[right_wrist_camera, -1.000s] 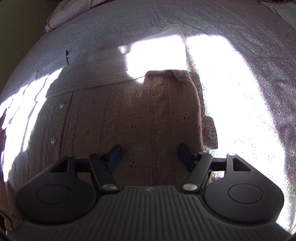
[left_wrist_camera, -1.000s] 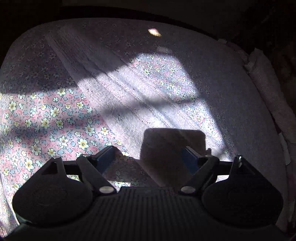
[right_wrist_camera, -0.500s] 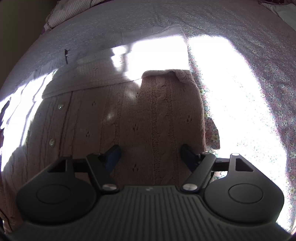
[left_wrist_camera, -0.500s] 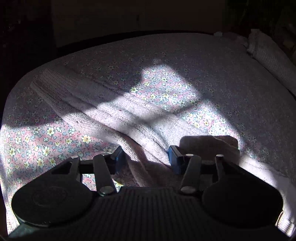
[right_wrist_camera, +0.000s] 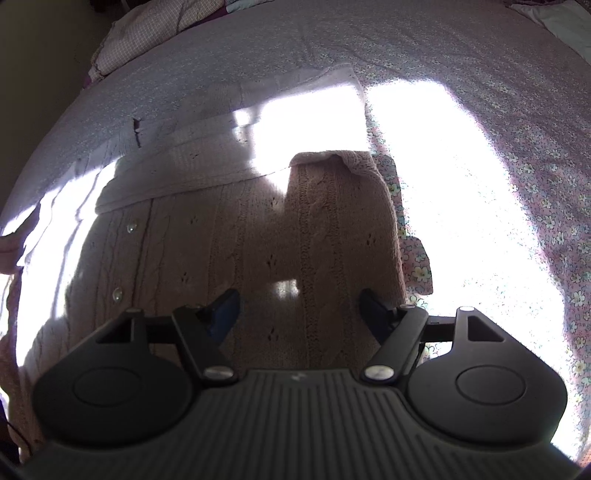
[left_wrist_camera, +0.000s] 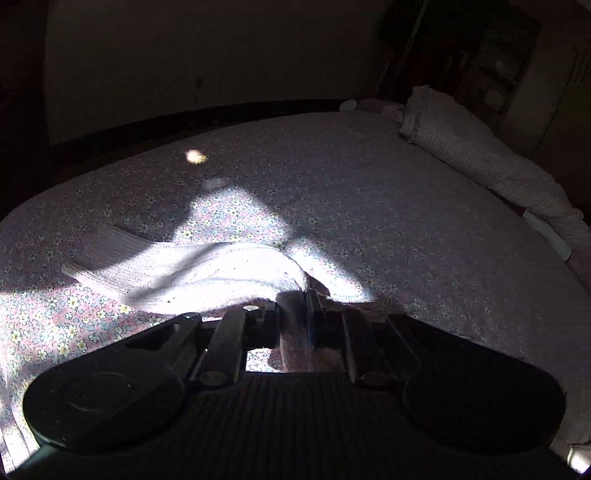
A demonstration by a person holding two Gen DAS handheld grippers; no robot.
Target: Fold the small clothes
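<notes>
A pale pink cable-knit cardigan lies on a flowered bedsheet [left_wrist_camera: 369, 206]. In the left wrist view its long sleeve [left_wrist_camera: 207, 273] rises off the sheet in a sunlit arc, cuff end still lying at the left. My left gripper [left_wrist_camera: 295, 306] is shut on the near end of that sleeve, with knit bunched between the fingers. In the right wrist view the cardigan's body [right_wrist_camera: 258, 240] lies flat, with buttons [right_wrist_camera: 131, 227] at the left. My right gripper [right_wrist_camera: 299, 306] hovers open just above the body, with nothing pinched.
A rolled checked blanket [left_wrist_camera: 480, 162] lies along the bed's far right edge; in the right wrist view it shows as a checked blanket [right_wrist_camera: 147, 33] at the top left. Dark wall and furniture stand beyond the bed. Strong sun patches fall across the sheet [right_wrist_camera: 480, 184].
My left gripper closed on the sleeve and lifted it off the sheet, tilting up so the room beyond shows. The right gripper stayed over the cardigan body.
</notes>
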